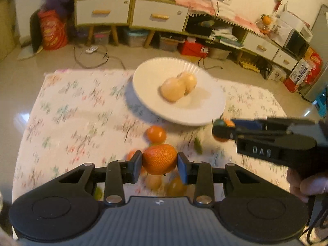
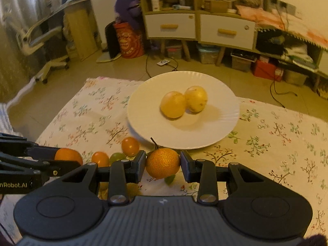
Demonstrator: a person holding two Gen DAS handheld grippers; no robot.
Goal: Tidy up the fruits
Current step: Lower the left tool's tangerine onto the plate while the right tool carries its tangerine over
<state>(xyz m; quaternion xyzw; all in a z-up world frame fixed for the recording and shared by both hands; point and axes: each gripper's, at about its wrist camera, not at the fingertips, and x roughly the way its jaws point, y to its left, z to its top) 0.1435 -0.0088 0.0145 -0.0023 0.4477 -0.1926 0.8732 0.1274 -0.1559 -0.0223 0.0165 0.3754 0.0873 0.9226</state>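
Your left tool (image 1: 159,165): clamped on an orange mandarin (image 1: 159,159), one pad against each side, lifted above the floral cloth (image 1: 67,110).

Your right tool (image 2: 163,167): gripping a second mandarin with a short stem (image 2: 163,163), pads touching both flanks, just in front of the near rim of the plate.

White plate (image 2: 147,94): sits on the cloth towards its far edge. Contents: two pale yellow round fruits (image 2: 183,103), touching one another near the middle.

Loose fruit on the cloth, near side of the plate: one small orange fruit (image 2: 130,146) just beside the rim; another small orange one (image 2: 100,158) to its left; a green fruit (image 2: 116,157) between them; a further green one (image 2: 170,179) under your right-hand mandarin. More sit below the left tool, too blurred to sort.

Background: drawer cabinet (image 2: 196,27) on the floor beyond the cloth.
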